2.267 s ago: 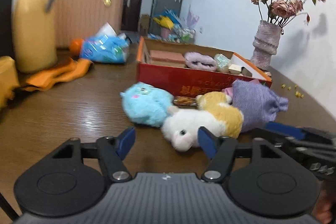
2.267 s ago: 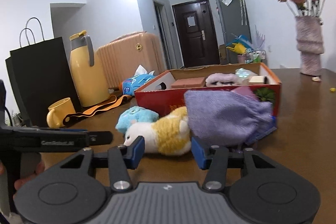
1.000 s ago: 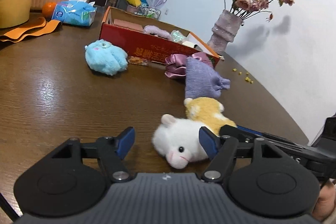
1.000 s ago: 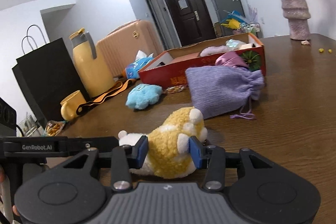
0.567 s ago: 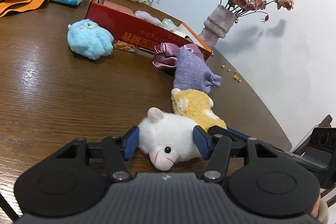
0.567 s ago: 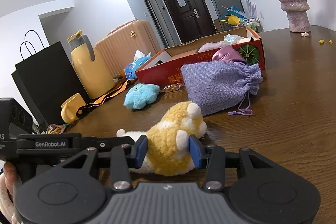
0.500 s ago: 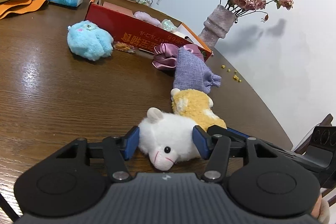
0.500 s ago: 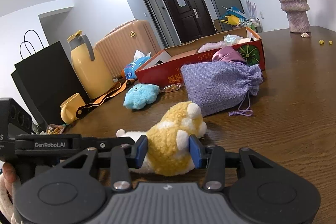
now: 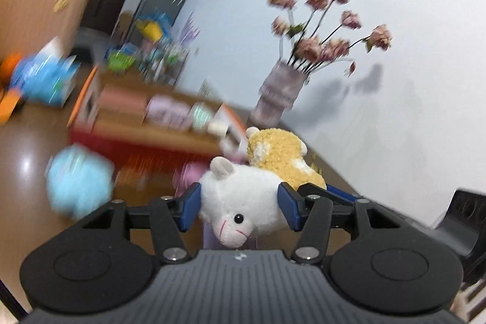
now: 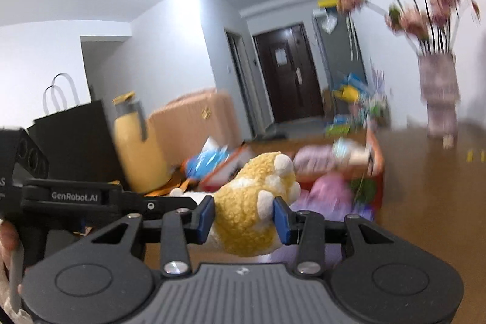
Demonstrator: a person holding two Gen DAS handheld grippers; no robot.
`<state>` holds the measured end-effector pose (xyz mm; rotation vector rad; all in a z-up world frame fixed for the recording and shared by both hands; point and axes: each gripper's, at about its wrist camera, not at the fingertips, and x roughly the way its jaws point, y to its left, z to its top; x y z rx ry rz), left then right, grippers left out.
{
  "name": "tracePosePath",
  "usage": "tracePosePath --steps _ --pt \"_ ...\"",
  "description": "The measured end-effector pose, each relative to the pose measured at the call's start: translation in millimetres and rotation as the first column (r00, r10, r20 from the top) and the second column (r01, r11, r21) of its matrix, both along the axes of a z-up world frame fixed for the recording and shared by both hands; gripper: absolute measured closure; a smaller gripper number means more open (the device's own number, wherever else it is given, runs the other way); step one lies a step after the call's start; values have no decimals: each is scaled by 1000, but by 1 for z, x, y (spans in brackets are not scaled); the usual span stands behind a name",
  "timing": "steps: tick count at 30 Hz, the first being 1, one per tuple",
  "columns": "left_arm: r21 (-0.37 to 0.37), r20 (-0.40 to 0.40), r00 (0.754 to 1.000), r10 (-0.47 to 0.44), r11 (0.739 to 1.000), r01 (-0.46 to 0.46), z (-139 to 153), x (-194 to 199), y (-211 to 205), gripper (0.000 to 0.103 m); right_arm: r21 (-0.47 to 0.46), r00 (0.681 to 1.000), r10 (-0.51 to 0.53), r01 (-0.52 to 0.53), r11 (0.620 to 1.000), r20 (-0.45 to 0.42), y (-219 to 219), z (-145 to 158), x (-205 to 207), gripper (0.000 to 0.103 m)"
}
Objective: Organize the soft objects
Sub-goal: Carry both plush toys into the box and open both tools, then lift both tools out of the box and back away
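I have the red cardboard box (image 9: 145,148) lying ahead of both tongs and to the left, across the counter (image 10: 431,202), its long side running left to right in my view. The plush hamster (image 9: 243,199) hangs off the counter between the 2 tools, its long axis crosswise to the left tongs (image 9: 240,207), which clench the white head end. The right tongs (image 10: 244,216) clamp the yellow rear end. From the left tongs, the box sits nearer. I judge the carry runs forward-left, over the blue plush (image 9: 79,184).
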<state>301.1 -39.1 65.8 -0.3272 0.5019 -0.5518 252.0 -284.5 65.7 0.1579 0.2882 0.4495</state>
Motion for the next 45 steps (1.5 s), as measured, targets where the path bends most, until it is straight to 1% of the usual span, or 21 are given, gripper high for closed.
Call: tracePosePath --steps 2,3,6,8,10,13,17,21,23,26,28,30,32,33,34,35,37,40,43,44,45 --pt "-5 16 1000 6 1000 -6 10 36 -13 47 -27 1000 -4 5 1000 26 -8 15 36 62" --pt "7 25 1000 8 1000 -8 13 55 -21 47 -29 1000 -4 4 1000 17 -14 19 58 62" --pt "25 -8 1000 11 1000 -11 11 115 -39 47 -34 1000 -4 3 999 -19 -30 20 114 62" --pt "46 -62 998 15 999 -12 2 151 -49 47 -40 998 2 -5 999 -65 -38 12 152 62" --pt "64 -111 993 25 998 -18 -13 182 -58 47 -27 990 9 -13 1000 -139 -46 -3 189 62" --pt "78 -182 983 32 997 -18 -37 210 -64 47 -36 976 0 -8 999 -216 -51 -26 225 62" --pt "115 -237 971 30 993 -2 -62 222 -73 48 -109 963 -25 -5 994 -268 -48 -45 239 62" --pt "149 -246 969 18 989 20 -70 223 -79 52 -247 967 -73 11 969 -243 -31 -46 230 60" --pt "165 -250 968 11 986 32 -69 221 -78 51 -269 968 -97 32 962 -231 -31 -42 226 53" --pt "176 -194 981 27 984 8 -48 207 -69 49 -264 971 -120 63 963 -206 -34 -26 216 52" --pt "186 -142 989 34 982 -8 -29 194 -56 41 -260 976 -129 81 962 -174 -36 -9 205 51" --pt "229 -53 996 72 972 -58 -6 173 -36 32 -259 982 -132 93 962 -139 -38 10 191 46" --pt "278 35 993 108 954 -114 13 151 -14 29 -256 986 -131 101 961 -101 -35 27 177 38" --pt "312 80 987 140 937 -158 22 139 0 27 -258 989 -130 107 960 -76 -33 35 167 36" --pt "336 122 979 164 921 -196 28 128 11 23 -265 990 -131 114 957 -46 -31 43 156 30" --pt "360 178 964 198 899 -251 36 114 23 20 -275 991 -130 120 954 -19 -30 49 145 24" --pt "376 266 929 257 860 -345 47 85 46 16 -278 991 -128 133 951 37 -29 60 123 17" --pt "371 334 895 294 832 -412 57 48 66 8 -251 983 -153 173 952 97 -26 68 97 9" --pt "361 373 876 305 822 -440 63 20 73 3 -214 975 -175 200 956 134 -21 74 76 7" --pt "355 384 871 308 821 -447 63 13 73 1 -205 974 -176 202 958 140 -19 76 69 1" --pt "351 392 866 312 819 -454 63 7 72 0 -201 974 -174 202 959 149 -16 78 63 0"
